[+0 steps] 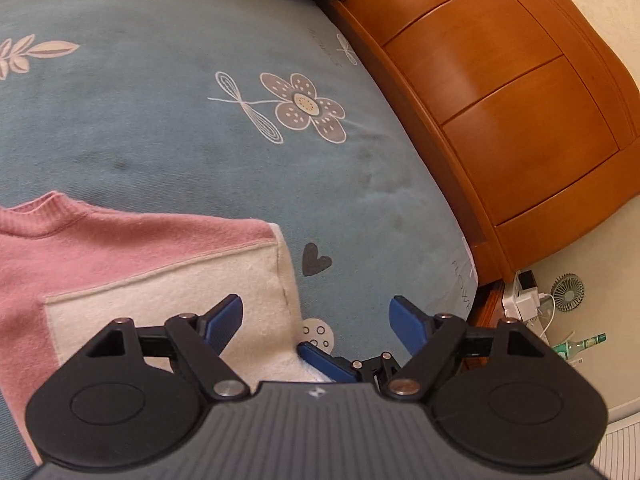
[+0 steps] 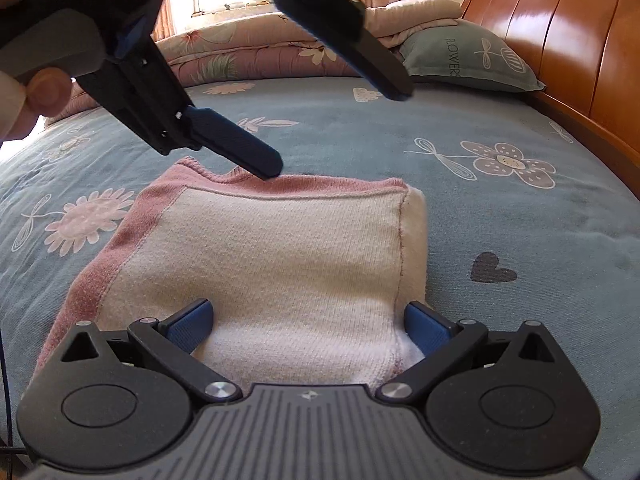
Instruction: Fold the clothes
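Pink and cream, the knitted sweater (image 2: 256,264) is lying on the blue flowered bed sheet (image 2: 500,220) in the middle of the right wrist view, and it is already looking like a tidy square bundle, with the cream panel on top and the pink collar edge at the far side. In the left wrist view the sweater is sitting in the lower left of the frame. The right gripper (image 2: 308,322) is hanging low over the near edge of the bundle with its blue pads spread wide apart, so it is gripping nothing, though its right pad is sitting very close to the cream corner. The left gripper (image 1: 316,320) is also spread wide and is holding nothing; in the right wrist view it is showing in the upper left, with one blue pad hovering close to the pink collar edge. A person's hand (image 2: 36,96) is showing at the far upper left. One thing that could go wrong is a pad catching the fuzzy knit as it is moving, which would be dragging a layer and opening the bundle. Another is a pinch that is grabbing only the top layer, so the layers underneath would be slipping and going crooked. The soft bed could also be sinking under a push, making the sweater bunch up.
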Tool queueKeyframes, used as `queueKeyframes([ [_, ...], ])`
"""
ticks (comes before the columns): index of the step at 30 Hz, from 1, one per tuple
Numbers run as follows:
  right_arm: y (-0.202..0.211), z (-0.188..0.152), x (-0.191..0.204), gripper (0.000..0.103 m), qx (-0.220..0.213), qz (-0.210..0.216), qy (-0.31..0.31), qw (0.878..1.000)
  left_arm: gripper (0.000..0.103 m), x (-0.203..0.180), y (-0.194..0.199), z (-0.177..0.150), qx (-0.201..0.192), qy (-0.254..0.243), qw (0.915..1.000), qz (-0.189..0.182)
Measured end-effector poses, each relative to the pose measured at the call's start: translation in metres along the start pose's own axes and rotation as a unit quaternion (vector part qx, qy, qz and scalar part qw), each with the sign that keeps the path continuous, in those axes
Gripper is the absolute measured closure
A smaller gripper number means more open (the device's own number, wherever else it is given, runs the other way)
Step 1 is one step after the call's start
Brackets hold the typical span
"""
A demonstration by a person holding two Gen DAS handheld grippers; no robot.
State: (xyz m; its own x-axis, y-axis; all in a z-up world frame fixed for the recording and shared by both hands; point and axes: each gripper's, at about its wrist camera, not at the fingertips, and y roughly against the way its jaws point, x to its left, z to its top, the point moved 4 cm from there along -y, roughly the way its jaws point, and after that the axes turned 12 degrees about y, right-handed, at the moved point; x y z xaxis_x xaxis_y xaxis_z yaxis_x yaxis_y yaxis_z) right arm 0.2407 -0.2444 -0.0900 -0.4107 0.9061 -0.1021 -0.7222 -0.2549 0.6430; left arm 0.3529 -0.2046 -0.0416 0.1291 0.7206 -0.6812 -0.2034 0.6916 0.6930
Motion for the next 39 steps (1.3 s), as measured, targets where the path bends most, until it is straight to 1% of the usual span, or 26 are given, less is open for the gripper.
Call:
queueKeyframes([
  [2, 0.0, 0.0, -0.001, 0.0, 0.001, 0.0, 0.0, 1.0, 0.023, -0.005, -0.024, 0.002, 0.023, -0.005, 0.9997, 0.0],
  [6, 0.0, 0.0, -0.002, 0.0, 0.004, 0.001, 0.0, 1.0, 0.023, 0.001, -0.062, 0.009, 0.046, -0.004, 0.9984, 0.033],
  [9, 0.0, 0.0, -0.003, 0.0, 0.006, 0.001, 0.001, 1.0, 0.019, 0.008, -0.074, 0.014, 0.059, 0.002, 0.9978, 0.03],
  [13, 0.0, 0.0, -0.002, 0.0, 0.007, 0.001, 0.003, 1.0, 0.02, 0.008, -0.068, 0.013, 0.061, 0.012, 0.9977, 0.027],
  [15, 0.001, -0.001, -0.001, 0.0, 0.007, 0.0, 0.002, 1.0, 0.02, 0.002, -0.058, 0.013, 0.058, 0.013, 0.998, 0.021],
  [20, 0.001, -0.002, 0.0, 0.0, 0.008, 0.0, 0.0, 1.0, 0.02, -0.016, -0.039, 0.016, 0.038, 0.0, 0.9992, -0.006],
  [22, 0.001, -0.002, 0.0, 0.0, 0.009, -0.001, 0.001, 1.0, 0.02, -0.017, -0.044, 0.019, 0.037, -0.003, 0.9993, 0.003],
  [25, 0.002, -0.002, -0.002, 0.0, 0.006, 0.001, -0.005, 1.0, 0.02, -0.007, -0.066, 0.025, 0.048, 0.011, 0.9985, 0.024],
  [29, 0.002, -0.002, -0.006, 0.0, 0.003, 0.003, -0.014, 1.0, 0.019, -0.004, -0.074, 0.031, 0.044, 0.022, 0.9985, 0.025],
  [31, 0.002, -0.002, -0.008, 0.0, 0.002, 0.004, -0.018, 1.0, 0.019, -0.005, -0.07, 0.03, 0.044, 0.021, 0.9984, 0.029],
  [34, 0.003, -0.002, -0.01, 0.0, -0.001, 0.006, -0.024, 1.0, 0.019, -0.008, -0.056, 0.024, 0.04, 0.013, 0.9981, 0.046],
  [38, 0.003, -0.002, -0.014, 0.0, -0.004, 0.009, -0.032, 0.999, 0.019, -0.004, -0.013, 0.009, 0.02, 0.005, 0.9979, 0.062],
  [39, 0.006, -0.001, -0.016, 0.0, -0.014, 0.012, -0.042, 0.999, 0.019, -0.001, 0.0, 0.004, 0.012, 0.007, 0.9979, 0.063],
])
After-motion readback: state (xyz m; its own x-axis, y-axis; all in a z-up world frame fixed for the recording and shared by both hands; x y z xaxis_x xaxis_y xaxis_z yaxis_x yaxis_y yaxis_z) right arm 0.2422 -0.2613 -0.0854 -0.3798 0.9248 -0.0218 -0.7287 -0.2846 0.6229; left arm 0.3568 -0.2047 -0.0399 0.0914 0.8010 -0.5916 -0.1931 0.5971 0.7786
